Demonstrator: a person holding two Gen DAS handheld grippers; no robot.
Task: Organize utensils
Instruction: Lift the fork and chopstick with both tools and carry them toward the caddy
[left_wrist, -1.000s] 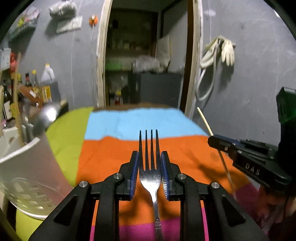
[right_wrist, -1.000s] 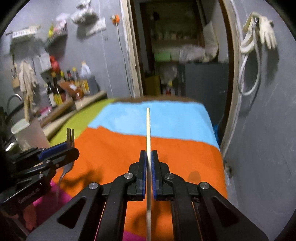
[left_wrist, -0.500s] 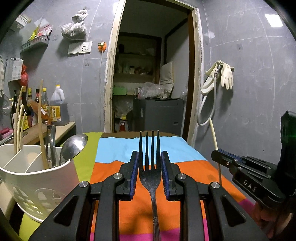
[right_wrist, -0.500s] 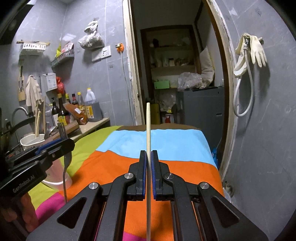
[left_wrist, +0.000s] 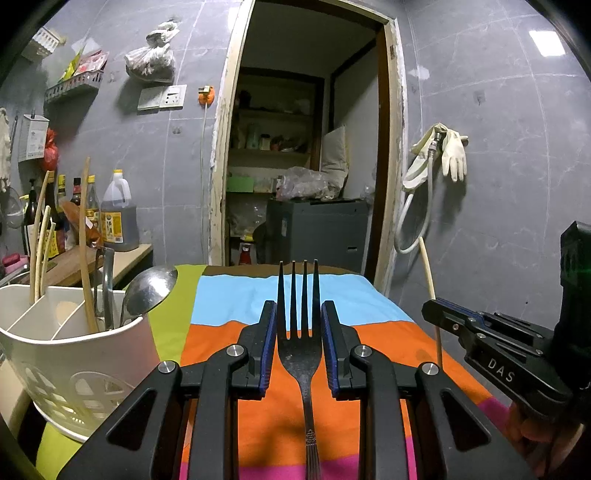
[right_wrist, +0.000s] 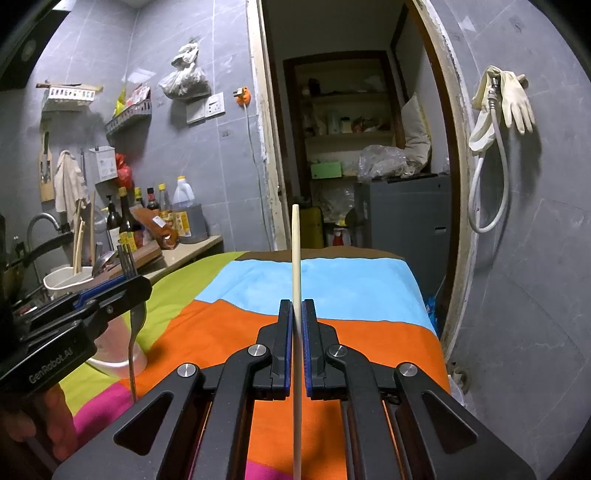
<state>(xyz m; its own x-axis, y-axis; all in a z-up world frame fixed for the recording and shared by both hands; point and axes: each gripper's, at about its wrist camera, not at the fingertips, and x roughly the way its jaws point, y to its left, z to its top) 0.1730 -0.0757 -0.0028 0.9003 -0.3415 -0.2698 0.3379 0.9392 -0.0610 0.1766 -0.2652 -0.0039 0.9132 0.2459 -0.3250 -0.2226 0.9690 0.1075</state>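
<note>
So the left claw (left_wrist: 298, 343) sat at the bottom centre of the left wrist view, closed down onto a metal fork (left_wrist: 301, 332), blue pads pressed against either side of the fork's head, tines pointing straight up the frame and the handle running down out of the bottom edge. Over in the lower left of that same view was the white utensil caddy (left_wrist: 77, 354), sitting on the striped cloth-covered surface (left_wrist: 236, 299), already holding a big spoon (left_wrist: 149, 288) leaning out toward the right plus a few chopsticks (left_wrist: 85, 243) standing in its compartments. The right claw (right_wrist: 297, 347) filled the bottom centre of the right wrist view, pinched nearly all the way together on a single pale chopstick (right_wrist: 296, 258) that stood upright between the pads and poked well above them. From that camera the left claw (right_wrist: 114, 291) showed at the left edge with the fork (right_wrist: 132, 332) hanging down out of it, just in front of the caddy (right_wrist: 66, 280). In the left wrist view the right claw (left_wrist: 465, 325) came in from the right edge, well apart from the caddy, with the chopstick (left_wrist: 428, 269) sticking up from it. Both claws were held up above the surface, not touching it. Bottles (left_wrist: 114, 218) lined the counter at the left.
</note>
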